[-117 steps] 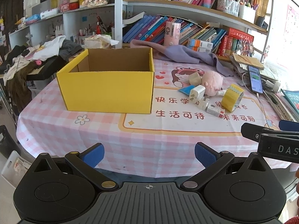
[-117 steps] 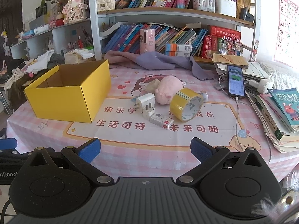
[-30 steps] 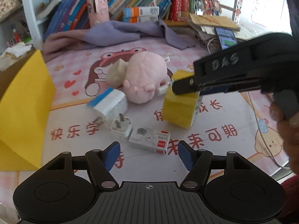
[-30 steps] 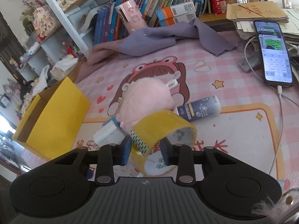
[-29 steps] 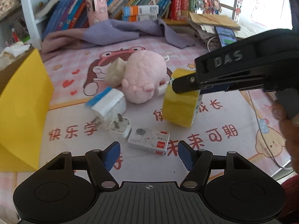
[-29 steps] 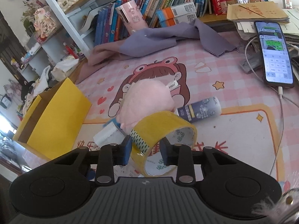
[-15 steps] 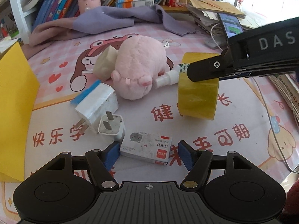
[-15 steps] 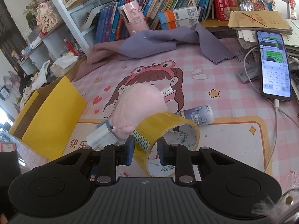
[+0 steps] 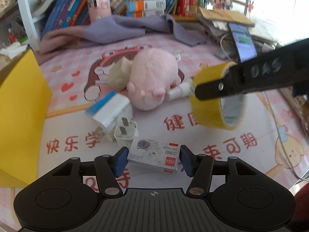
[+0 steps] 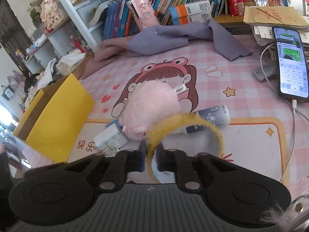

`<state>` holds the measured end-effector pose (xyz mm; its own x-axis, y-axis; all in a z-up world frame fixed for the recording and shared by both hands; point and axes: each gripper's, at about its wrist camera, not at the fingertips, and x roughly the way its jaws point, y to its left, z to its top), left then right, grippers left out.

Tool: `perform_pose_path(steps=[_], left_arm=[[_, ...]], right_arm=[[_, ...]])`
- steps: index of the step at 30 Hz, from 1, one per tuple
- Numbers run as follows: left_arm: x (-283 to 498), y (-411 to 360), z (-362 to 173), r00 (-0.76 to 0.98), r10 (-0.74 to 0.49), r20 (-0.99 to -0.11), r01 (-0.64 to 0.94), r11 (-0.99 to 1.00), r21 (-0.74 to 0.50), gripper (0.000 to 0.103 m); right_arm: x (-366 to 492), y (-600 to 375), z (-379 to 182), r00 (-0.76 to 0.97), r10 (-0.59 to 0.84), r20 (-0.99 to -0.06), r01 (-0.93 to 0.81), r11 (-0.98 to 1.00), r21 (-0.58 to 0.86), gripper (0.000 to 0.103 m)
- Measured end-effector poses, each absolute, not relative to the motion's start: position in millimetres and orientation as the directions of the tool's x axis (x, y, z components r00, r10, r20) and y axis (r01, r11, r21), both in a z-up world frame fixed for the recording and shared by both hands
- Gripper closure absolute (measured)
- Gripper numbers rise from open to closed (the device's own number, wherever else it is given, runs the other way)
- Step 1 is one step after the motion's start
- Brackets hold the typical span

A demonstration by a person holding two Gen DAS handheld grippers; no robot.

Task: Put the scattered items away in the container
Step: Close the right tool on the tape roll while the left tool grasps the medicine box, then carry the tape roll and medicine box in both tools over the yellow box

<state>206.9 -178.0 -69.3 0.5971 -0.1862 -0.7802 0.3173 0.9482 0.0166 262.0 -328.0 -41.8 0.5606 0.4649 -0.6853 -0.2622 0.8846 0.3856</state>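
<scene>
Left gripper [image 9: 153, 159] low centre of the left wrist view, jaws closing, blue pads either side of the staple box [image 9: 154, 157]; the pads look just short of its ends, so not yet a grip. Box is small, flat white card with a red corner, lying on the counter [image 9: 193, 38] with its long axis across the frame, spanning the gap between the jaws — this hand is plainly the nearer one. Right gripper [image 10: 149, 154] clenched on the wall of the yellow tape roll [image 10: 185, 121], one finger inside the ring, one outside; in the left view the roll [image 9: 214, 100] hangs at centre right, apparently clear of the counter. Tape is glossy, thin-walled, a hollow hoop. Yellow cardboard box [image 10: 56, 116], the container, sits at left edge, open top, stiff matte sides. Still scattered mid-frame: pink plush toy [image 9: 152, 81], soft and fuzzy; white plug adapters [image 9: 114, 114], hard plastic; a small bottle [image 10: 210, 118] behind the roll.
</scene>
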Motion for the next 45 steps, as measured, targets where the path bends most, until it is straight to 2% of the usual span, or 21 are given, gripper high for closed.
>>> perform_pose_path(steps=[8, 22, 30, 45], left_arm=[[192.5, -166.9, -48.8, 0.642, -0.176, -0.747, 0.263, 0.965, -0.001, 0.047], [163.7, -152.2, -31.7, 0.68, -0.168, -0.714, 0.227, 0.974, -0.013, 0.047], [142.8, -134.7, -25.5, 0.704, -0.199, -0.682, 0.248, 0.968, -0.025, 0.047], [88.8, -63.7, -9.6, 0.709, -0.277, -0.648, 0.355, 0.935, -0.012, 0.047]], right_arm=[[247.0, -326.6, -34.3, 0.563, 0.456, -0.69, -0.314, 0.89, 0.332, 0.097], [227.0, -325.9, -28.7, 0.568, 0.444, -0.693, -0.312, 0.895, 0.318, 0.097], [194.4, -309.6, -18.4, 0.611, 0.404, -0.681, -0.306, 0.913, 0.268, 0.097], [106.6, -240.0, 1.4, 0.699, 0.292, -0.653, -0.194, 0.956, 0.22, 0.097]])
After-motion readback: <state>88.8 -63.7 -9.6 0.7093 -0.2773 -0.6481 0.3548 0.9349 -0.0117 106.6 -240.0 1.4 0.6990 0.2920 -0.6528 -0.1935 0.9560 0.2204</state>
